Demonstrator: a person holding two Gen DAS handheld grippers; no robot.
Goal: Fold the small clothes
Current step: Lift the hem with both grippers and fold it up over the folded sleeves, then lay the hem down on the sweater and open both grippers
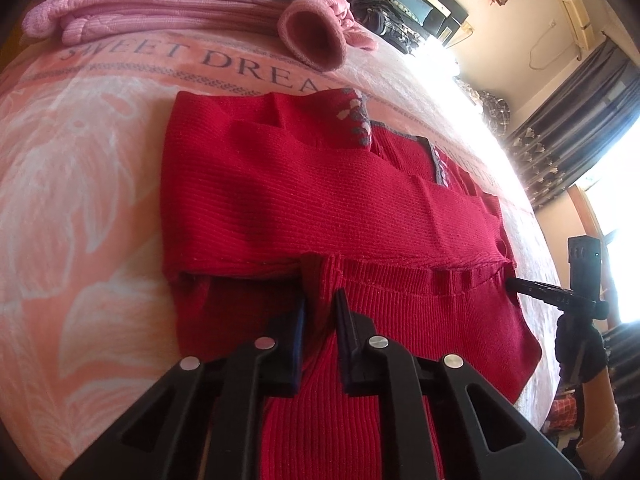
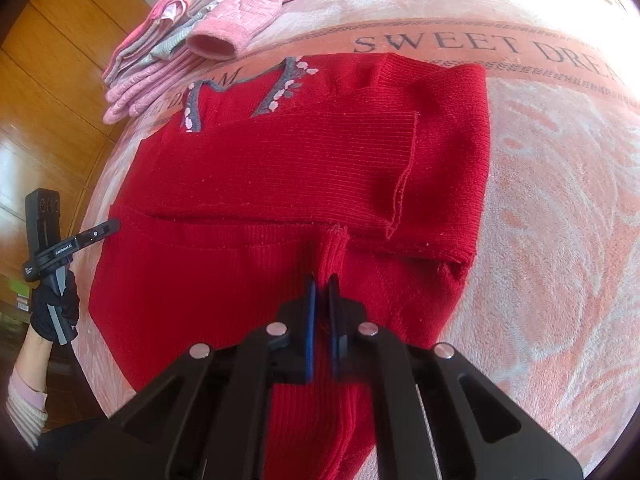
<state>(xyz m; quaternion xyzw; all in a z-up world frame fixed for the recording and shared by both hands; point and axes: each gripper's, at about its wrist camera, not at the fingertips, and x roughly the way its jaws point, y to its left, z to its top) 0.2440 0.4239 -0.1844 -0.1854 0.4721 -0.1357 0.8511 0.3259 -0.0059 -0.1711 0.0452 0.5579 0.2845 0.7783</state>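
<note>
A red knit sweater (image 1: 304, 192) (image 2: 280, 176) lies on a pink blanket, both sleeves folded across its body. Its grey neckline trim with pale flowers (image 2: 282, 88) points away from me. In the left wrist view my left gripper (image 1: 322, 294) is shut on a raised fold of the sweater's ribbed bottom hem. In the right wrist view my right gripper (image 2: 321, 284) is shut on another pinch of the same hem. Each gripper also shows from the side in the other view: the right gripper (image 1: 532, 288) at the sweater's right edge, the left gripper (image 2: 98, 234) at its left edge.
The pink blanket (image 1: 80, 168) (image 2: 560, 208) reads "SWEET DREAM". A pile of pink and grey clothes (image 1: 160, 4) (image 2: 160, 60) lies beyond the sweater, one pink sleeve cuff (image 1: 316, 36) hanging open. A gloved hand (image 2: 52, 312) holds the left gripper. Wooden panelling (image 2: 60, 60) is left, curtains (image 1: 580, 120) right.
</note>
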